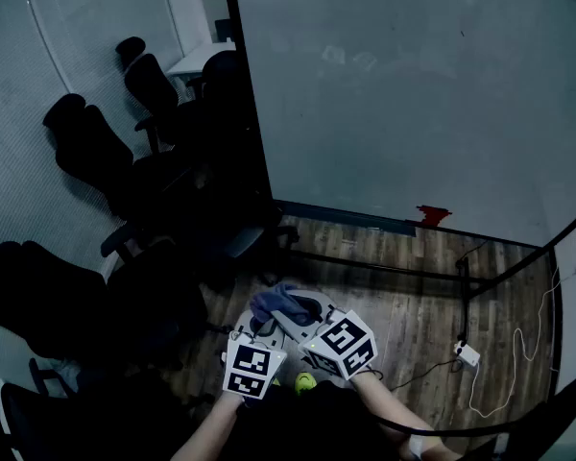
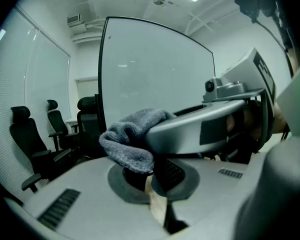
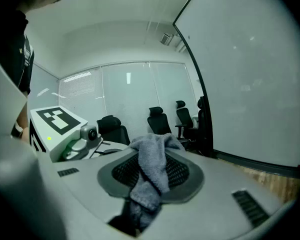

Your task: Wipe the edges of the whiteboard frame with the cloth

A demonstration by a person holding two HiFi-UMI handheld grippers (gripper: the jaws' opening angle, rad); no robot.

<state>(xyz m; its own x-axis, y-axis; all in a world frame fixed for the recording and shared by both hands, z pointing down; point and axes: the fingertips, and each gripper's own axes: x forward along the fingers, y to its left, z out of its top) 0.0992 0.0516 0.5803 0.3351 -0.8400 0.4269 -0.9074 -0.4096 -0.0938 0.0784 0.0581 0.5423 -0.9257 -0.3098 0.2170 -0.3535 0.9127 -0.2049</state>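
Observation:
The large whiteboard [image 1: 403,94] stands ahead, its black frame [image 1: 250,113] running down the left side and along the bottom. Both grippers sit low and close together before it. A blue-grey cloth [image 1: 278,301] lies bunched over their tips. My right gripper [image 3: 147,179] is shut on the cloth [image 3: 152,159], which hangs down into the seam between its pads. In the left gripper view the cloth [image 2: 132,139] rests at the tips of my left gripper [image 2: 152,184], whose jaws stand together. The right gripper's body [image 2: 215,124] crosses in front there. Neither gripper touches the frame.
Several black office chairs [image 1: 96,152] crowd the left, close to the frame's left edge. The board's black stand legs [image 1: 466,286] cross the wooden floor. A white plug [image 1: 466,353] with a trailing cable lies at the right. A small red object [image 1: 432,214] sits on the bottom frame.

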